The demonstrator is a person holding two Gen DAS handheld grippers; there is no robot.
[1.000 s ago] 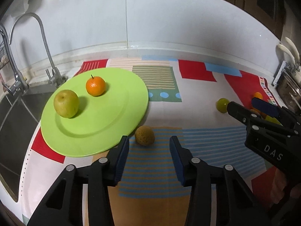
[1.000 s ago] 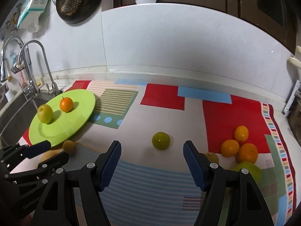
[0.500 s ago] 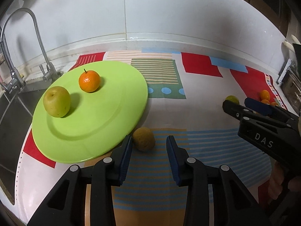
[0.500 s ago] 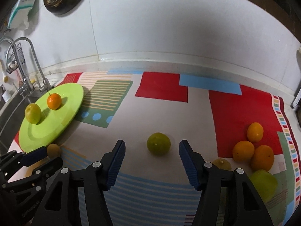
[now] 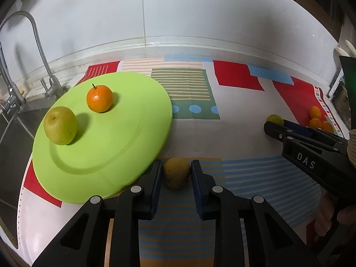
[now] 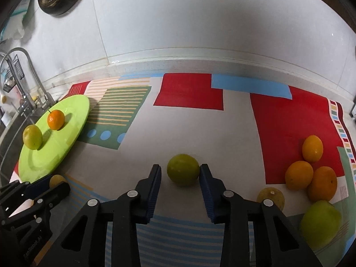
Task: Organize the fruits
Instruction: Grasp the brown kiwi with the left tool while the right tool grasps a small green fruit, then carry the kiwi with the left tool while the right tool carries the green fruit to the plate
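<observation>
both claws clamped on fruit beside the green plate

on the patterned cloth [image 5: 240, 133], a lime-green plate [image 5: 106, 155], near the sink [image 5: 13, 138] and tap [image 5: 42, 51]. on the plate: a stemmed mandarin [image 5: 99, 98] toward the back, a yellow-green apple [image 5: 60, 125] just beside it, nearer the sink. nothing else visible on the plate.

left gripper [image 5: 175, 173] angled steeply down at the cloth, just off the plate's near rim. closed on a small brownish-yellow fruit [image 5: 176, 175]; both blue pads [image 5: 157, 178] pressed against its sides, fruit resting on the striped part of the cloth. seen from the right wrist view as a dark claw [image 6: 56, 183] at lower left with the same fruit [image 6: 56, 180] peeking between its tips.

right gripper [image 6: 180, 173] likewise tilted downward, over the pale middle of the cloth [image 6: 200, 133], well apart from the plate [image 6: 55, 138]. clamped on a round green fruit [image 6: 183, 172]; right pad [image 6: 205, 178] touching its side, left pad at or almost at the other side. from the left wrist view, the same claw [image 5: 274, 125] reaching in from the right, marked "das", with the green fruit [image 5: 274, 118] at its tips and a hand [image 5: 329, 213] behind it.

at the cloth's right edge, a cluster of loose fruit: three oranges [image 6: 299, 174], a large green apple [image 6: 320, 222] and a pale yellowish fruit [image 6: 270, 197] partly behind the right finger.
</observation>
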